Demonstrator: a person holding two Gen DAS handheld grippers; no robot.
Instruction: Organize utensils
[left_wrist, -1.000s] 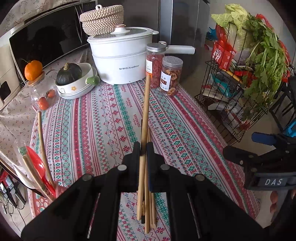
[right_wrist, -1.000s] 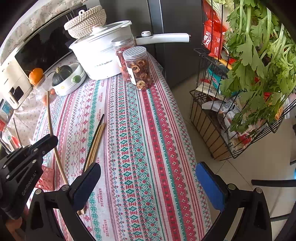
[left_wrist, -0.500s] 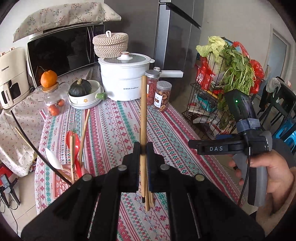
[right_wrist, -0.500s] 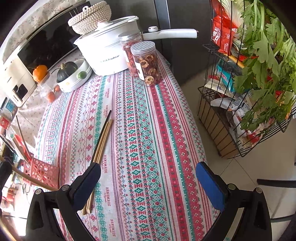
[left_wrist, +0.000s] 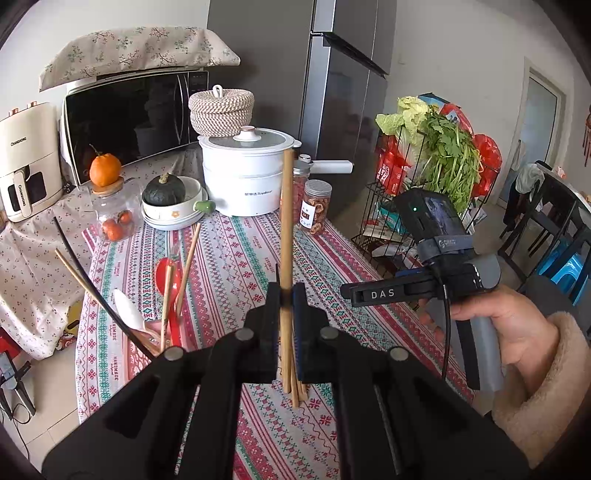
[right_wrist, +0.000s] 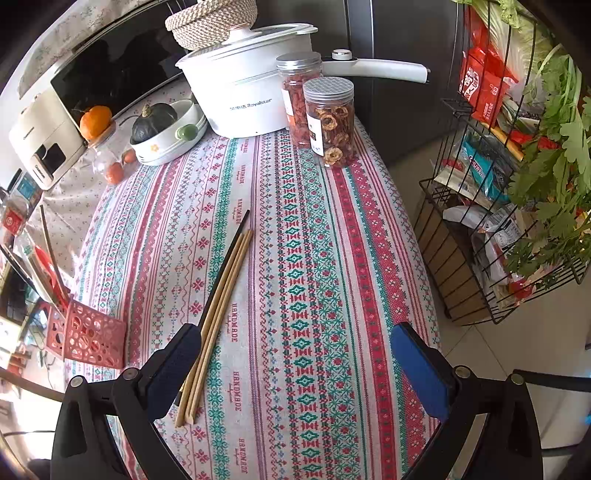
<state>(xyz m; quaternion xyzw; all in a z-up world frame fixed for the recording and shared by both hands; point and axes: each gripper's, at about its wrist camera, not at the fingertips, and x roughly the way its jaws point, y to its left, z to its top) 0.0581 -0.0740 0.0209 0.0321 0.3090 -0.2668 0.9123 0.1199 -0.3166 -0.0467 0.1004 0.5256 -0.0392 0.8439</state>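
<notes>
Since the earlier frame the left gripper has been carried up and back from the tablecloth, so that the microwave and refrigerator are now seen in full. A wooden chopstick is clamped between its closed jaws, its long axis upright, the tip pointing towards the white pot and the butt hanging below the pads. Three further chopsticks, one dark and two pale, are seen lying side by side on the cloth, running diagonally from near edge to centre. The right gripper is held with jaws wide apart and empty; its left pad stands just beside the lower ends of those chopsticks, though contact cannot be confirmed. A red perforated basket holding spoons and sticks is noted at the left table edge. The middle of the cloth is unobstructed; jars and the pot occupy the far end, and a wire rack stands off the right edge.
</notes>
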